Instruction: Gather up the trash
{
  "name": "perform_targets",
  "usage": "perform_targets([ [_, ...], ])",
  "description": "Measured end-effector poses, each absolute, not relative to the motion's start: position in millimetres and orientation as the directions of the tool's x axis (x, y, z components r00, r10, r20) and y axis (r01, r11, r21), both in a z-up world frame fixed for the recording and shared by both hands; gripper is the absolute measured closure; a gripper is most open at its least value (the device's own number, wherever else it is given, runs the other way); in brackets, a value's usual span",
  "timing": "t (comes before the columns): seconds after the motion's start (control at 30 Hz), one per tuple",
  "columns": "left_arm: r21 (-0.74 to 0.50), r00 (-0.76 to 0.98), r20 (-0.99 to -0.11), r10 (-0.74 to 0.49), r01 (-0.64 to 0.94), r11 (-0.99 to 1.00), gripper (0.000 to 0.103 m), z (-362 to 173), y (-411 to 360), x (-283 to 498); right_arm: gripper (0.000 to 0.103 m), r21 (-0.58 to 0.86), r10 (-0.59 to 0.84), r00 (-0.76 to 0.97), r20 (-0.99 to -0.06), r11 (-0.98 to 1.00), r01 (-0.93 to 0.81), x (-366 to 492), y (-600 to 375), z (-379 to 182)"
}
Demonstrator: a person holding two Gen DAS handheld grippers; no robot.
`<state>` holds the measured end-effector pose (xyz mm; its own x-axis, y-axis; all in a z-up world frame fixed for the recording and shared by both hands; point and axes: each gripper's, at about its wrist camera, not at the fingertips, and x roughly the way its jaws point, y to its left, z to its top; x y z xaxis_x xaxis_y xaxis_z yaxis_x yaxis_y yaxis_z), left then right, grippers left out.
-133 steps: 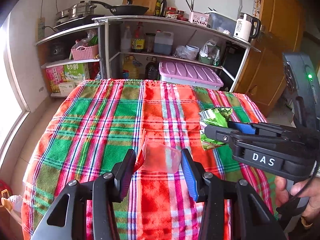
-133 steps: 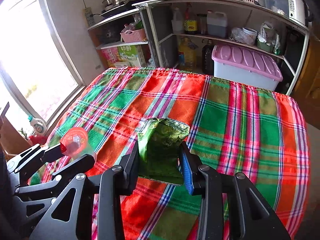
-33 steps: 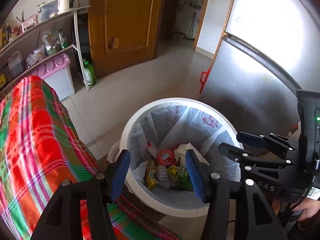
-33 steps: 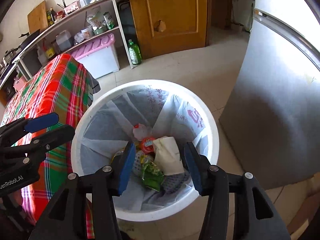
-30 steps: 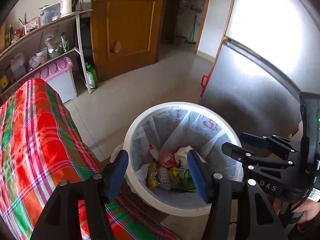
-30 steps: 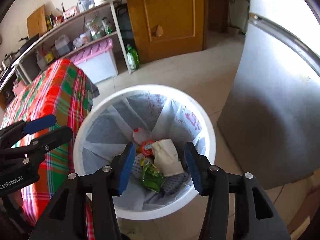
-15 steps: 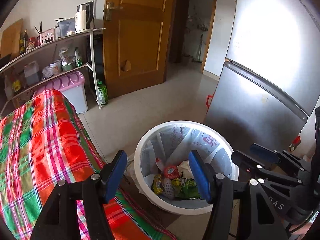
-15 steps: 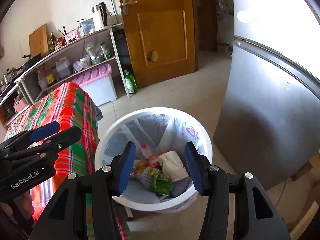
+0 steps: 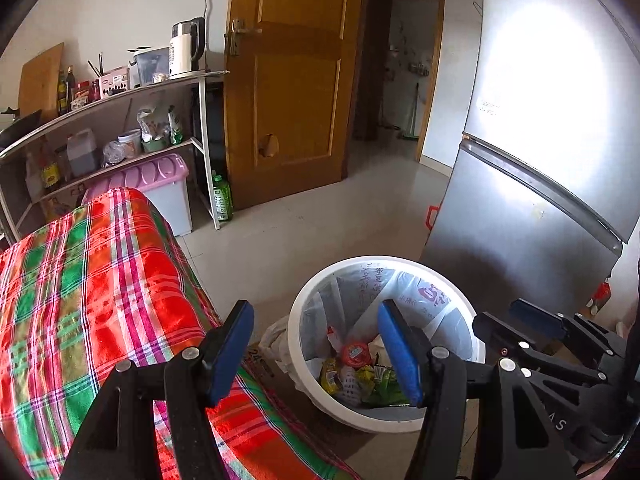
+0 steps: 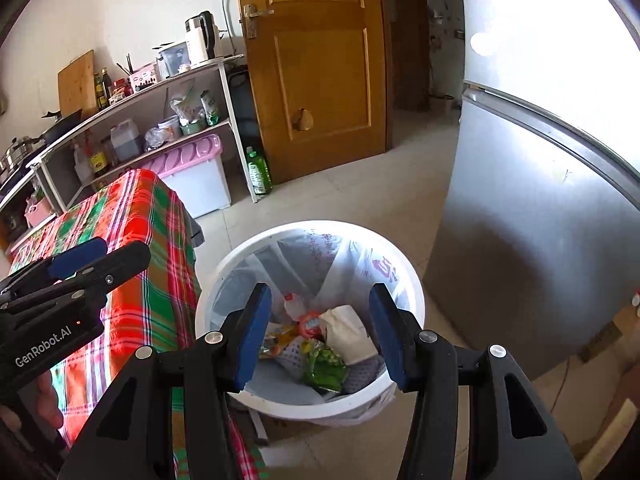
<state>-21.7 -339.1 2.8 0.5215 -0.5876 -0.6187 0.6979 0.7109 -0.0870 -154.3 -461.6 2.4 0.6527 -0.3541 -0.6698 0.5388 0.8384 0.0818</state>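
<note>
A white bin (image 9: 384, 261) (image 10: 312, 227) with a plastic liner stands on the floor beside the table. Inside lie a green snack wrapper (image 10: 325, 364), a red-lidded clear cup (image 9: 355, 353) (image 10: 310, 321), a white paper bag (image 10: 346, 332) and other wrappers. My left gripper (image 9: 314, 320) hangs open above the bin's near rim, with nothing between its blue pads. My right gripper (image 10: 320, 300) is also open and empty over the bin. Each gripper shows in the other's view: the right (image 9: 524, 320), the left (image 10: 92, 259).
The table with a red and green plaid cloth (image 9: 100, 280) (image 10: 132, 220) is on the left. A grey fridge (image 9: 520, 220) stands close behind the bin. A brown door (image 9: 296, 80), a shelf unit, a pink-lidded box (image 9: 156, 172) and a green bottle (image 9: 222, 200) lie beyond.
Both grippers have risen and drawn back from the bin, which now looks smaller and lower. The cup and green wrapper held over the table earlier now lie in the bin.
</note>
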Motion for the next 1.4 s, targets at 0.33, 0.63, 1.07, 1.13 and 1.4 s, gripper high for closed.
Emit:
perform_targets([
  [0.33, -0.099, 0.519, -0.615, -0.594, 0.696, 0.711, 0.039, 2.6, -336.1, -21.6, 0.051, 0.083, -0.349, 0.652, -0.674, 0.84, 0.536, -153.9, -461.1, 1.4],
  [0.63, -0.098, 0.526, -0.612, -0.591, 0.691, 0.717, 0.039, 2.5, -335.0, -21.7, 0.051, 0.081, -0.352, 0.651, -0.673, 0.839, 0.538, -154.3, -460.2, 2.7],
  [1.07, -0.103, 0.525, -0.613, -0.591, 0.688, 0.718, 0.039, 4.2, -334.8, -22.6, 0.051, 0.084, -0.347, 0.653, -0.673, 0.841, 0.534, -153.5, -458.5, 1.2],
  [1.13, -0.105, 0.527, -0.608, -0.594, 0.688, 0.718, 0.039, 4.7, -334.3, -23.2, 0.051, 0.083, -0.348, 0.652, -0.674, 0.841, 0.535, -153.6, -458.3, 1.1],
  [1.4, -0.103, 0.536, -0.6, -0.593, 0.684, 0.722, 0.039, 5.1, -334.1, -23.9, 0.051, 0.086, -0.346, 0.654, -0.672, 0.841, 0.534, -153.8, -457.7, 0.0],
])
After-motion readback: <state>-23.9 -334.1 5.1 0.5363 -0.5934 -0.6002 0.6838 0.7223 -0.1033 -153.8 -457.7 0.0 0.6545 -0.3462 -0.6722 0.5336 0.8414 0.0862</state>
